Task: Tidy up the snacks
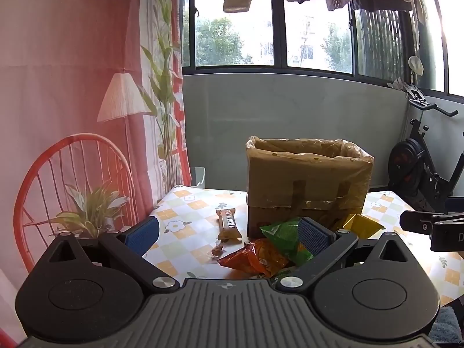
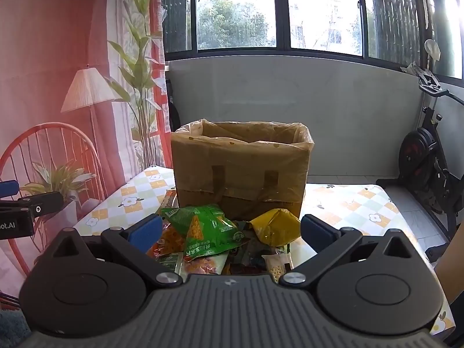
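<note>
Left gripper [image 1: 229, 236] spread, empty. Right gripper [image 2: 232, 233] spread, empty, above snack pile [image 2: 203, 229]. Lined box [image 2: 240, 168] behind pile on table [image 2: 362, 206]. Bar [image 1: 229, 223] beside box.

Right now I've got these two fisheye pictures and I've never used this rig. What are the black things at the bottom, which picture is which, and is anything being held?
The black shapes at the bottom are hand-held grippers, one in each of a person's hands; there is no robot arm. Each carries a camera looking forward along its two blue-padded fingers.

One picture is from the left gripper, the other from the right gripper. Both are open and hold nothing.

Ahead is a table with a checked flower cloth. On it stands a cardboard box lined with a plastic bag, open at the top. In front of the box lies a pile of snacks: a green packet, a yellow packet and an orange packet. A wrapped bar lies apart, left of the box.
</note>
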`<state>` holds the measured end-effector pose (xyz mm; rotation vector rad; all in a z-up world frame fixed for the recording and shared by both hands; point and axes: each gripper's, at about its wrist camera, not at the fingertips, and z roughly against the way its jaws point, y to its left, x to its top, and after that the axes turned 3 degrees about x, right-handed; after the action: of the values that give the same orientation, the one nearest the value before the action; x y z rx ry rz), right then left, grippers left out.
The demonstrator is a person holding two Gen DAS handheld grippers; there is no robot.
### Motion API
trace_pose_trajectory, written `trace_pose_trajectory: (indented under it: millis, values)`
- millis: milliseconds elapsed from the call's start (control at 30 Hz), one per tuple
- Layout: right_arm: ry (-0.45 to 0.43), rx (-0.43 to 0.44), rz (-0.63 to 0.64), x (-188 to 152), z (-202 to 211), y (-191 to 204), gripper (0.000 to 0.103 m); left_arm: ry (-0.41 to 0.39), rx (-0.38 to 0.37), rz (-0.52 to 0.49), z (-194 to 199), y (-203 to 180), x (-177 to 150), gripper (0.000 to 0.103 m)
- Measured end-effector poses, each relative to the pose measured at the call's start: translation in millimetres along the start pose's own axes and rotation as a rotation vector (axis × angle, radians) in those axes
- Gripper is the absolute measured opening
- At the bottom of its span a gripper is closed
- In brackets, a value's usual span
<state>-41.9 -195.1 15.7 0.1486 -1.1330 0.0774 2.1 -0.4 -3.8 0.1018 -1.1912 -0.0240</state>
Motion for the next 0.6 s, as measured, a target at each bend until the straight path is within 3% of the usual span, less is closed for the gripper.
trace_pose_trajectory:
  millis: [600]
  values:
    - [-0.002,0.001,0.001,-2.8,-0.2,-0.1,0.103,-0.008,0.006,0.003,0.8,0.6,-1.9,0.102]
